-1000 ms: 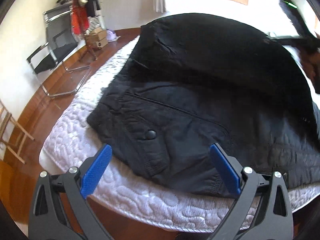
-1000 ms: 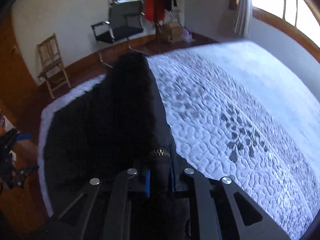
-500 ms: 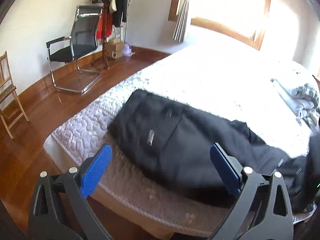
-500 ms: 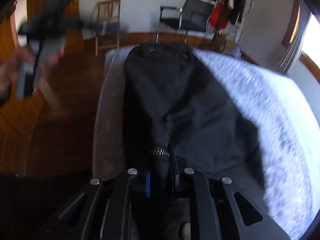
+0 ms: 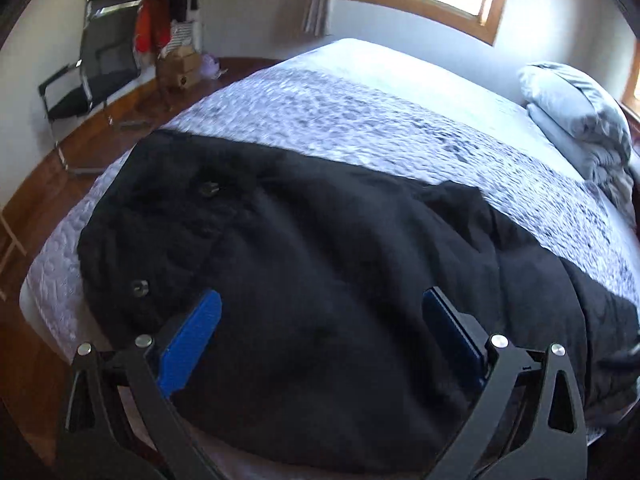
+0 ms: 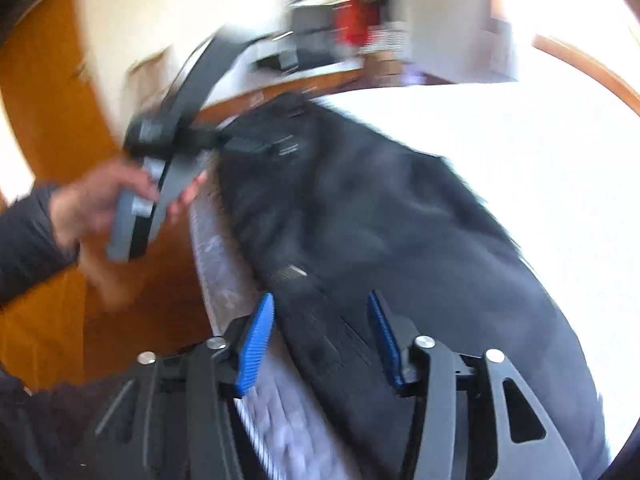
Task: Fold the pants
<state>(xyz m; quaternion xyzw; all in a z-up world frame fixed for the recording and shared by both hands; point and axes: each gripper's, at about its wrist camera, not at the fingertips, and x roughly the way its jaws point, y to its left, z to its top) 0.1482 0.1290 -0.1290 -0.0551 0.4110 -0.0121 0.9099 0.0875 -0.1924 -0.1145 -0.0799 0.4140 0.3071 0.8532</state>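
Observation:
Black pants (image 5: 312, 264) lie across the near end of a bed with a white quilted cover (image 5: 360, 120). My left gripper (image 5: 320, 320) is open and empty, its blue pads just above the pants near the bed's front edge. In the blurred right wrist view the pants (image 6: 380, 220) run along the bed's edge. My right gripper (image 6: 320, 320) is open over the waistband, holding nothing. The left gripper also shows in that view (image 6: 180, 128), held in a hand at the pants' far end.
Folded grey bedding (image 5: 580, 120) lies at the bed's far right. A black chair (image 5: 92, 76) and a coat stand with boxes (image 5: 176, 56) stand on the wooden floor to the left. A window is behind the bed.
My right gripper has opened and let go of the pants, which now lie flat on the bed. My left gripper has moved in closer over the pants.

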